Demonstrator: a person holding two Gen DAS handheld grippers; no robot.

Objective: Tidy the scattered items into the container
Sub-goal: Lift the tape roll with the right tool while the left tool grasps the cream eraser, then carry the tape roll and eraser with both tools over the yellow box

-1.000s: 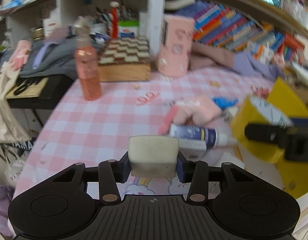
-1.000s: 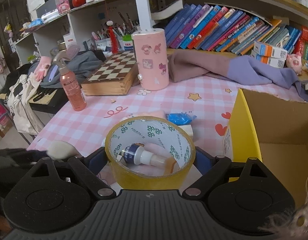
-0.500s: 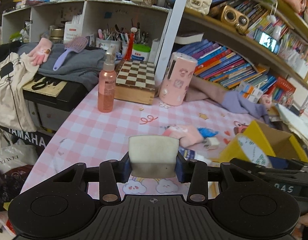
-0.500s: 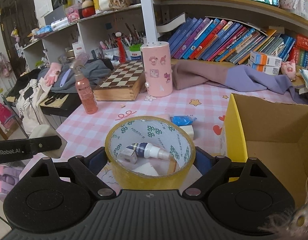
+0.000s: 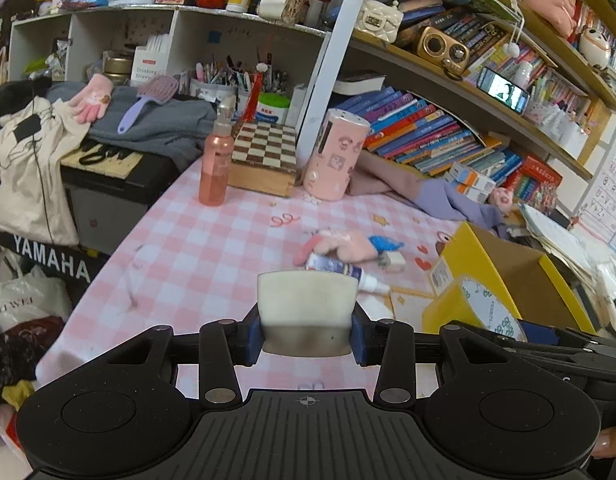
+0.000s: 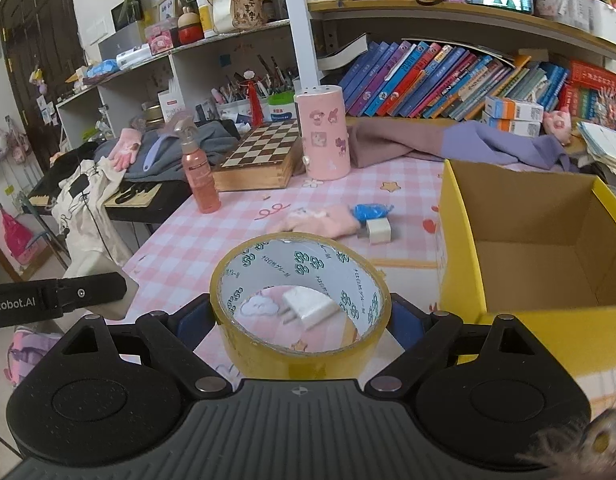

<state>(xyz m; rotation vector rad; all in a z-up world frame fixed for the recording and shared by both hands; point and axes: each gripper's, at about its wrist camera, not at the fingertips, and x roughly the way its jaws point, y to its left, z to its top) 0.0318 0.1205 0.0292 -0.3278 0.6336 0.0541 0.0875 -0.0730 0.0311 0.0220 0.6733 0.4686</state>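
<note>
My left gripper [image 5: 306,334] is shut on a cream-white block [image 5: 306,304], held above the pink checked table [image 5: 212,248]. My right gripper [image 6: 300,320] is shut on a roll of yellow tape [image 6: 300,344], just left of the open yellow cardboard box [image 6: 547,240], which looks empty. On the cloth lie a glue tube [image 5: 339,270], a pink glove [image 6: 323,220], a blue wrapper [image 6: 371,212], a white cube adapter [image 6: 377,230] and a white plug [image 6: 308,306] seen through the roll. The tape [image 5: 479,312] and box [image 5: 507,264] show at the left wrist view's right.
A pink spray bottle [image 6: 200,176], a wooden chessboard box [image 6: 260,160] and a pink cylinder [image 6: 323,136] stand at the table's back. A purple cloth [image 6: 467,144] lies behind the box. Shelves of books run along the wall. The table's left edge drops to bags.
Both grippers have risen and pulled back from the table with their loads, so more of the room shows. Through the tape roll the white plug now appears instead of the glue tube.
</note>
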